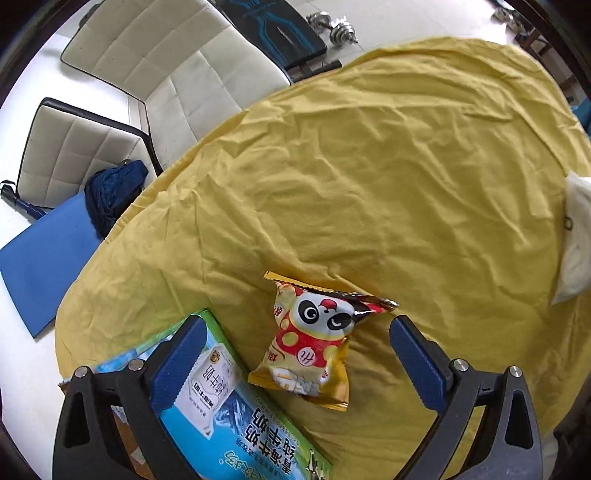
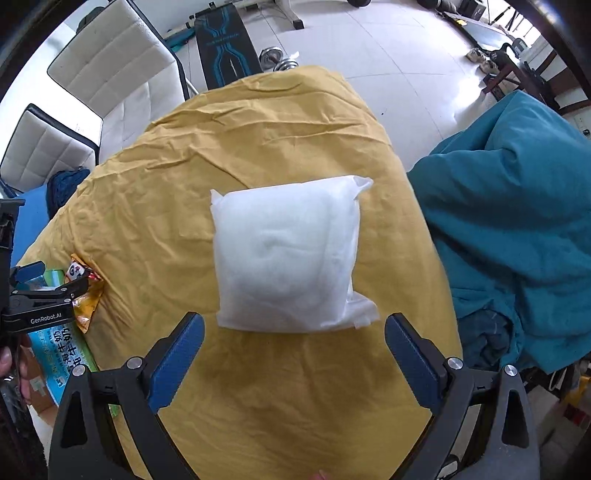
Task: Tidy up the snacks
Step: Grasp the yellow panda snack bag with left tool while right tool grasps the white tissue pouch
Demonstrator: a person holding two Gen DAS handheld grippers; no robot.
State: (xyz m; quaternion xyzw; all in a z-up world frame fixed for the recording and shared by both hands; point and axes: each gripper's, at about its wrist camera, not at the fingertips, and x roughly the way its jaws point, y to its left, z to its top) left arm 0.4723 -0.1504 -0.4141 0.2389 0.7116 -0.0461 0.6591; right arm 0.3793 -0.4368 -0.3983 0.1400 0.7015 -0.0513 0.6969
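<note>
While we held a gripper in each hand above a table draped in a wrinkled yellow cloth [image 1: 388, 177], neither had hold of anything. Nearest us in the left wrist view, our left gripper [image 1: 297, 363] stood wide open, its blue-padded fingers [image 1: 177, 365] spread either side of a small panda-printed snack packet [image 1: 314, 343]. That packet lay flat on the cloth between the jaws, touching neither. Under the left finger, at the table's near left edge, lay a blue and green milk carton box [image 1: 236, 417], just beside the packet.

In the right wrist view, our right gripper [image 2: 295, 360] was likewise wide open and empty, hovering just short of a soft white pouch [image 2: 288, 258] that sat at the middle of the cloth, well apart from the packet and box. A teal blanket [image 2: 517, 229] was heaped to the right of the table. Farther off stood white padded chairs [image 1: 162, 62], and beyond them dumbbells [image 1: 332, 26] on the tiled floor.

We judged sorting had barely begun, with all three items still loose on the cloth. The risks looked plain: the left finger could catch the box as the jaws closed and nudge it off the near edge; the glossy, air-filled packet could slip or burst if squeezed hard; and the loose cloth could bunch up under a descending finger, dragging the snacks.
</note>
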